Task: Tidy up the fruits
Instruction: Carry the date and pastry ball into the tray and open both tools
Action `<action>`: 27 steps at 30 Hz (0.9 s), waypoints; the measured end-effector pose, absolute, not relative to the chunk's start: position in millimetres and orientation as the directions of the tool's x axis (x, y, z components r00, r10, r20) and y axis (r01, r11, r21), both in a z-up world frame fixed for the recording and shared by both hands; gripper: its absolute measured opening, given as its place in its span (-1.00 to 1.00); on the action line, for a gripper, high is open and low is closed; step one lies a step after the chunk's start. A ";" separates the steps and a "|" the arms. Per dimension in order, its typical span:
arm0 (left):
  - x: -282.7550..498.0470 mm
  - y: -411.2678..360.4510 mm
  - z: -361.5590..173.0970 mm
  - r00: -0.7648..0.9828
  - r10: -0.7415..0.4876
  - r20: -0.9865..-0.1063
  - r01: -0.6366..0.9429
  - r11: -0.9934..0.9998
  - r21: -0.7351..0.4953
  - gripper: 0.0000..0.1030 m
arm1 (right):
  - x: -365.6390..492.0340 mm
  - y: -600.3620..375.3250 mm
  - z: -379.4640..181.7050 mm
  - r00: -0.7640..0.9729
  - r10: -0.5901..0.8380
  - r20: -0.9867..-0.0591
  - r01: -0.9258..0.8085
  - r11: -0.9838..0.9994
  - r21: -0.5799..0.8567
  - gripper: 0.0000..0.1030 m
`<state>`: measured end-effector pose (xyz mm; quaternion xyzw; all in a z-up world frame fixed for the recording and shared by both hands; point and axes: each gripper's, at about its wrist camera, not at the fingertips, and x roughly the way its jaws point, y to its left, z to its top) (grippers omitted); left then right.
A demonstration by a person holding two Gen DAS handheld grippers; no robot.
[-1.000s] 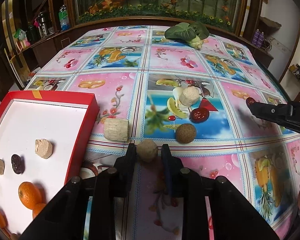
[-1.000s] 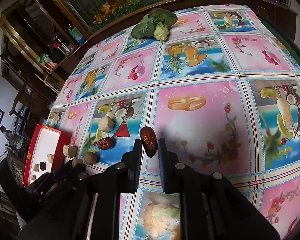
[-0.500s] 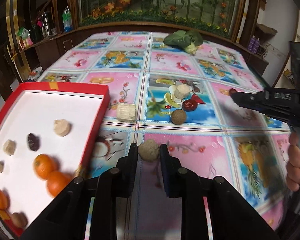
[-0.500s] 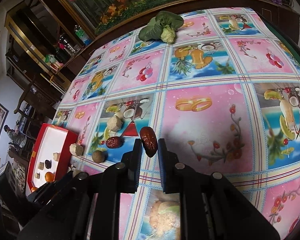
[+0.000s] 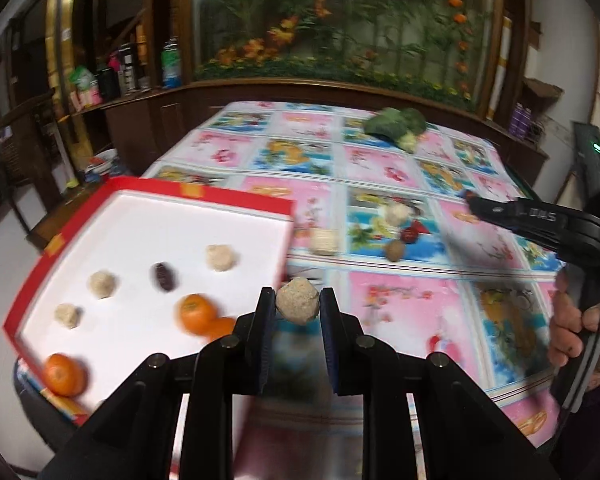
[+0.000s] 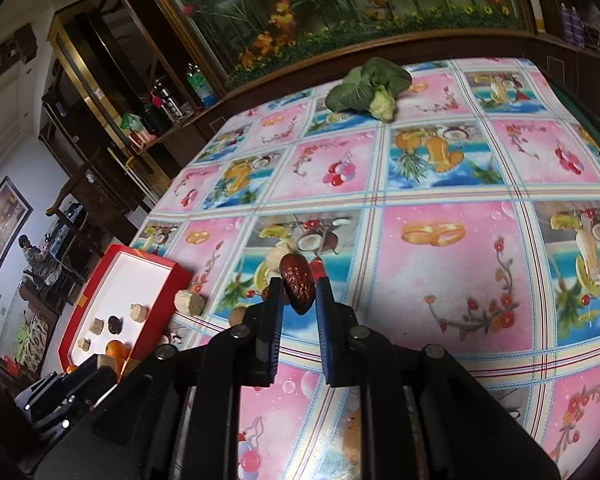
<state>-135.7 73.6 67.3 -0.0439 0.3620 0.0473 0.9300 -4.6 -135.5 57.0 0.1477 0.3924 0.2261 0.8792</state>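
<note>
Red-rimmed tray of oranges at the surface's edge, left gripper fingers clenched on a beige lump beside its rim, right gripper fingers grasping a red date, loose pieces and leafy greens beyond.

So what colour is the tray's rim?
Red, around a white inside; the tray shows best in the left wrist view.
</note>
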 end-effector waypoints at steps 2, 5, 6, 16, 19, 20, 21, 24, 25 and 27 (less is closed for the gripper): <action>-142.1 87.9 67.5 0.733 0.093 -0.674 -0.160 0.986 -0.038 -0.59 | -8.4 -135.4 61.6 0.607 0.523 -0.599 -0.297 0.848 0.440 -0.65; -154.1 112.2 66.8 0.727 0.145 -0.672 -0.225 0.974 -0.033 -0.59 | -14.2 -135.9 67.8 0.643 0.517 -0.565 -0.309 0.850 0.427 -0.65; -156.3 116.9 66.6 0.726 0.155 -0.670 -0.236 0.971 -0.031 -0.59 | -15.2 -136.3 68.6 0.651 0.515 -0.558 -0.309 0.851 0.424 -0.65; -179.7 157.6 69.2 0.734 0.218 -0.644 -0.323 0.945 -0.048 -0.59 | -11.8 -135.0 60.5 0.664 0.486 -0.568 -0.283 0.867 0.411 -0.65; -182.3 164.1 68.8 0.736 0.211 -0.643 -0.328 0.942 -0.066 -0.59 | -11.8 -125.1 59.7 0.645 0.512 -0.567 -0.296 0.852 0.432 -0.65; -183.0 165.8 68.7 0.739 0.209 -0.640 -0.328 0.942 -0.070 -0.59 | -13.0 -117.6 61.2 0.628 0.542 -0.558 -0.320 0.834 0.450 -0.65; -183.7 167.0 68.9 0.741 0.209 -0.638 -0.329 0.942 -0.073 -0.59 | -15.9 -107.1 64.0 0.606 0.579 -0.546 -0.356 0.811 0.465 -0.65; -186.8 169.5 71.0 0.749 0.196 -0.633 -0.323 0.942 -0.090 -0.59 | -25.8 -78.8 68.8 0.583 0.632 -0.510 -0.410 0.771 0.487 -0.65; -188.3 169.7 72.3 0.752 0.198 -0.628 -0.321 0.943 -0.087 -0.59 | -27.3 -70.9 69.0 0.571 0.646 -0.506 -0.415 0.759 0.501 -0.65; -190.6 170.7 76.1 0.762 0.205 -0.615 -0.323 0.943 -0.086 -0.59 | -30.5 -49.5 69.2 0.542 0.683 -0.490 -0.429 0.726 0.538 -0.65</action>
